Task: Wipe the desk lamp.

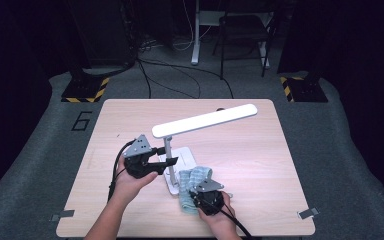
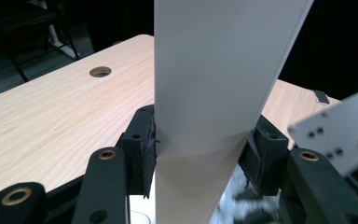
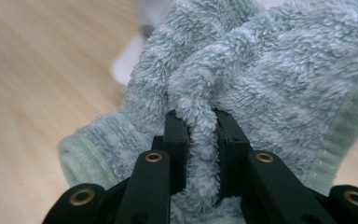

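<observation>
A white desk lamp stands mid-table, its long head [image 1: 205,120] slanting up to the right over a thin post [image 1: 168,147] and a flat white base [image 1: 184,156]. My left gripper [image 1: 169,162] reaches in from the left and is shut on the post. In the left gripper view the white post [image 2: 214,70] sits between the pads of that gripper [image 2: 203,140], touching both. A pale green fluffy towel [image 1: 192,177] lies against the base's near side. My right gripper [image 1: 200,192] is shut on a pinched fold of the towel [image 3: 270,70], seen close up in the right gripper view [image 3: 200,126].
The wooden table [image 1: 260,165] has a cable hole [image 1: 220,108] near its far edge. Bare wood lies to the right of the lamp. Beyond the table stand a dark chair [image 1: 242,35], floor cables and two stands with yellow-black tape [image 1: 85,90].
</observation>
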Available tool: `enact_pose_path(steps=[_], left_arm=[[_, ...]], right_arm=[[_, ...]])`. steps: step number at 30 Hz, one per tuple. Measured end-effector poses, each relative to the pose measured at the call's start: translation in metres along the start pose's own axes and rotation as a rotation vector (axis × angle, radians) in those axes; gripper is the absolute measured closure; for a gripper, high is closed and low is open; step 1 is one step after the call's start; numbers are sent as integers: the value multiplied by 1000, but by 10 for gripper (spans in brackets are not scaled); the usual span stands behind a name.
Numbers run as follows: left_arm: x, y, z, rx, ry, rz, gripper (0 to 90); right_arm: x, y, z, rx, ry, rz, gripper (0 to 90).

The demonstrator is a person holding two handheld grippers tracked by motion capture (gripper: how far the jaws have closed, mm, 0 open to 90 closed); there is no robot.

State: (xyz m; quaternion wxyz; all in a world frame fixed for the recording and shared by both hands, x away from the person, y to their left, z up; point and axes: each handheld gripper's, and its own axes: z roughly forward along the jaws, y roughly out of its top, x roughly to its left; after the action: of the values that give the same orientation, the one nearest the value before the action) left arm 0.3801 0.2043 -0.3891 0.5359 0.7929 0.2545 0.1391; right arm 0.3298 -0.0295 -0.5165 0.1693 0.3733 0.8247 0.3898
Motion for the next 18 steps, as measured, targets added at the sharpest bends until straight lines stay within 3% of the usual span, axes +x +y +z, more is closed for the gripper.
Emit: enact_pose_path(steps=[3, 7, 8, 11, 14, 18], left_arm=[[0, 0, 0, 2, -2, -2, 515], [0, -1, 0, 7, -6, -4, 514], [0, -1, 0, 4, -5, -9, 515], [1, -1, -1, 11, -5, 4, 516], [0, -1, -1, 13, 5, 2, 517], [0, 0, 0, 15, 8, 5, 519]], right_arm=[[17, 6, 6, 6, 60, -44, 768], [32, 11, 11, 8, 86, -47, 764], [30, 11, 11, 3, 87, -74, 764], [26, 11, 10, 23, 100, -73, 767], [18, 11, 9, 27, 77, -83, 768], [2, 7, 4, 32, 46, -43, 768]])
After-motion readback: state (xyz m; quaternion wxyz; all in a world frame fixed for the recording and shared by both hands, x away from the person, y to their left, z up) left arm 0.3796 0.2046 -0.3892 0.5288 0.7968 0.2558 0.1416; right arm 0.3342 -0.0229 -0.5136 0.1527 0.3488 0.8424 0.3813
